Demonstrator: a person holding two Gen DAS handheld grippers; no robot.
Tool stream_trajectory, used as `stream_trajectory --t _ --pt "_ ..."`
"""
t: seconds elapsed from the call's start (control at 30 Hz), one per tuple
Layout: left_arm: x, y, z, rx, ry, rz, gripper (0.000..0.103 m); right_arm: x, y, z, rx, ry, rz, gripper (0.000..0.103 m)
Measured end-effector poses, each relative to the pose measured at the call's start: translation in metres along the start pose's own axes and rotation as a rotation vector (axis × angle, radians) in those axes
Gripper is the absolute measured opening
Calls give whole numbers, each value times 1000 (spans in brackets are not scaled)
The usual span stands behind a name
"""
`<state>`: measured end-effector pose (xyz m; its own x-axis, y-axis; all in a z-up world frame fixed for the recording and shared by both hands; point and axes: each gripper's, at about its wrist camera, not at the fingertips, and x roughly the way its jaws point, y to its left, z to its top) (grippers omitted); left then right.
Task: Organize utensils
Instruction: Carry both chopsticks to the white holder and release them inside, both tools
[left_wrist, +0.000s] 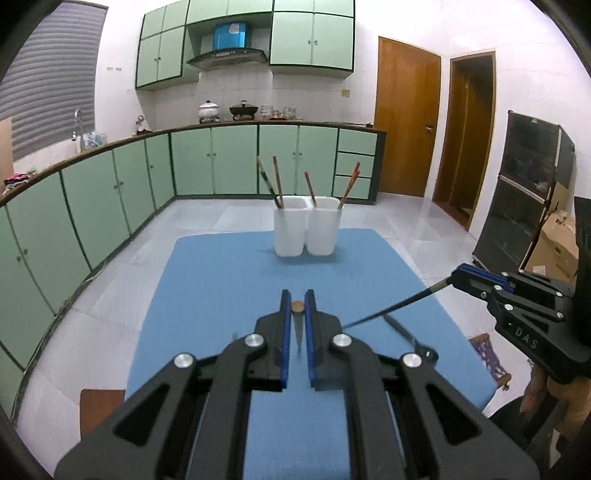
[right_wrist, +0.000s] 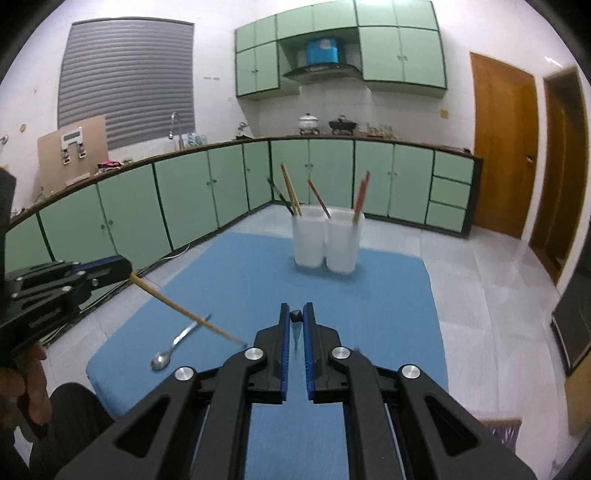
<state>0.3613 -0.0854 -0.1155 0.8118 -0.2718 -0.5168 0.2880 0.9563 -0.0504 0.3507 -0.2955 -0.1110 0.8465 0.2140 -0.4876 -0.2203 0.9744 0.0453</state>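
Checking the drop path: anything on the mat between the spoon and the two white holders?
Only bare blue mat between the spoon and the white holders, seen in the right wrist view. The left gripper's wooden chopstick crosses above the spoon's handle.

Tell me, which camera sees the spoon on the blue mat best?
The right wrist view: the spoon lies in plain sight on the blue mat, bowl and handle clear, with only a chopstick crossing its handle. In the left wrist view the spoon is dark, blurry and partly hidden behind the left gripper.

My black grippers, blue pads (left_wrist: 284, 332). Plain blue mat (left_wrist: 221, 280). White holders (left_wrist: 306, 232) at 12 o'clock, brown chopsticks (left_wrist: 277, 181) inside. Silver spoon (right_wrist: 173, 347). Green cabinets (left_wrist: 214, 158), grey striped blind (right_wrist: 125, 77).
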Motion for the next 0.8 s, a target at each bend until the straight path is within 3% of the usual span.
stream_trajectory --t 0.37,0.57,0.8 --pt "56 10 56 26 19 -29 6 63 -13 67 -64 55 53 7" --pt "72 18 73 27 30 -44 6 80 -20 82 -66 80 78 7" --pt "88 28 113 23 45 -74 6 90 -35 123 -85 101 99 6"
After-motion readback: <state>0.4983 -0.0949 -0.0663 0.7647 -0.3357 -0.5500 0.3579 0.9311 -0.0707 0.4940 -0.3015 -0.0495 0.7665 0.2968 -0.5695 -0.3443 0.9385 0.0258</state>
